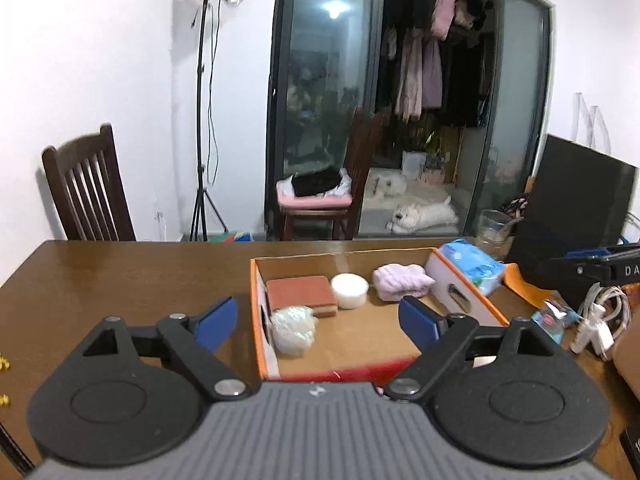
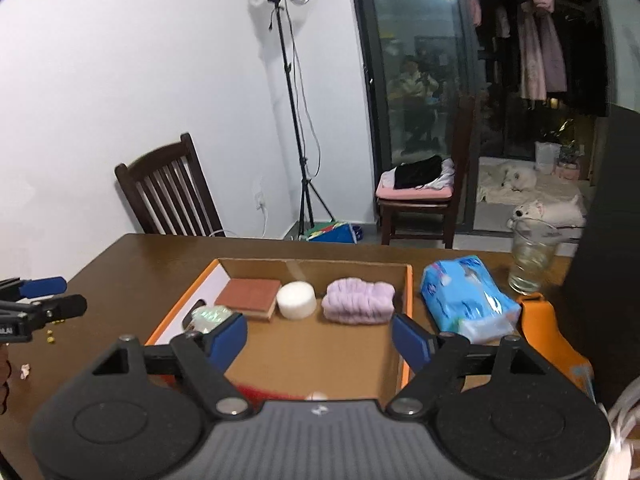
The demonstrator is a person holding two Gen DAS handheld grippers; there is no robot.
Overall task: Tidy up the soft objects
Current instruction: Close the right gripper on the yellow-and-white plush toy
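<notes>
Glossy wood table (image 2: pixel 160 256) — matt cardboard box (image 2: pixel 320 344)

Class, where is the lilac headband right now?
In both views the lilac headband lies inside the box, along its far wall at the right end, just right of the white puff.

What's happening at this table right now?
A person holds two grippers over a cardboard box on a wooden table, sorting soft things. Both the left gripper and right gripper are open and empty. In the box lie a brown sponge, a white round pad, a lilac cloth and a crumpled pale wad. A blue tissue pack lies outside, to its right.
</notes>
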